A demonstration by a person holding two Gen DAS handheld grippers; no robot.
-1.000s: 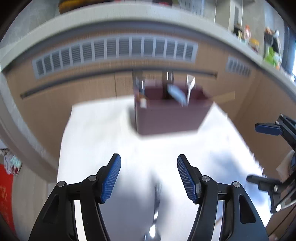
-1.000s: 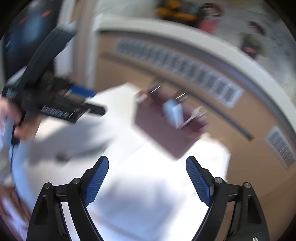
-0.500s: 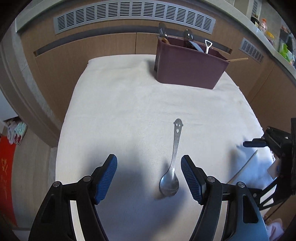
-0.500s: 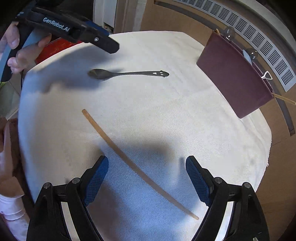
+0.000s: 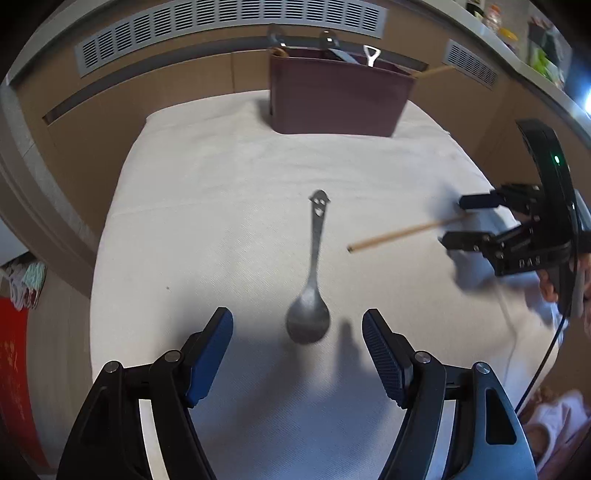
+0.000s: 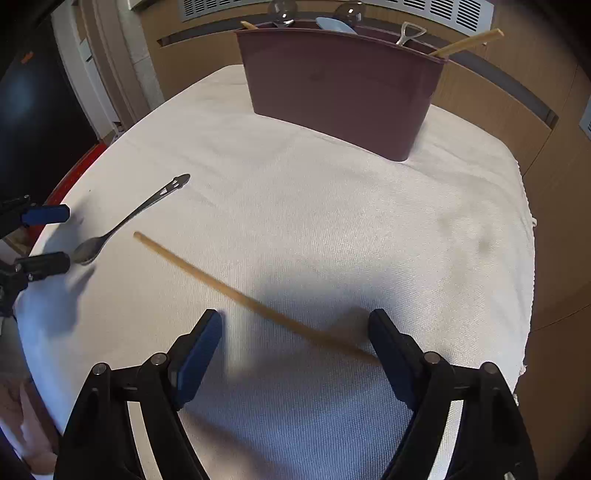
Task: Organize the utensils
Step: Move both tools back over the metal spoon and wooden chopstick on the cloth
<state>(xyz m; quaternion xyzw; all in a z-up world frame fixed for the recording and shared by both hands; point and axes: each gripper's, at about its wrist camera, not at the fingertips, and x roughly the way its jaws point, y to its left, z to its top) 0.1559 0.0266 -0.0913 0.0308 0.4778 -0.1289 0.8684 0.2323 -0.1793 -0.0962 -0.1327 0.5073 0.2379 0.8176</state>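
Utensils first: two are not yet in the maroon caddy (image 5: 338, 101). A metal spoon (image 5: 312, 284) with a smiley-face handle lies on the white cloth (image 5: 229, 192) well in front of the caddy, bowl end farthest from it. A wooden chopstick (image 6: 255, 304) lies on the cloth too, further from the caddy than the spoon's handle tip, off to the spoon's side.

Left gripper (image 5: 297, 338) is wide open with nothing in it, its jaws straddling the spoon's bowl but not touching. Its jaws have just been opening. Right gripper (image 6: 295, 338) is open as well; its jaws have just been closing a bit, the chopstick runs between them, and I can't see the pads pressing on it yet.

What could go sideways, I reckon: both pieces lie flat on soft cloth, so the pads could pinch fabric along with them, or skate over the rounded bowl and flick the spoon away. A thin chopstick could roll or swing once lifted by one end.

The caddy already holds spoons, a little shovel-handled piece (image 6: 408, 33) and another chopstick (image 6: 467, 42) sticking out at an angle, so dropping more in could snag on those. Behind the caddy there's a wood panel with vent grilles (image 5: 229, 22).
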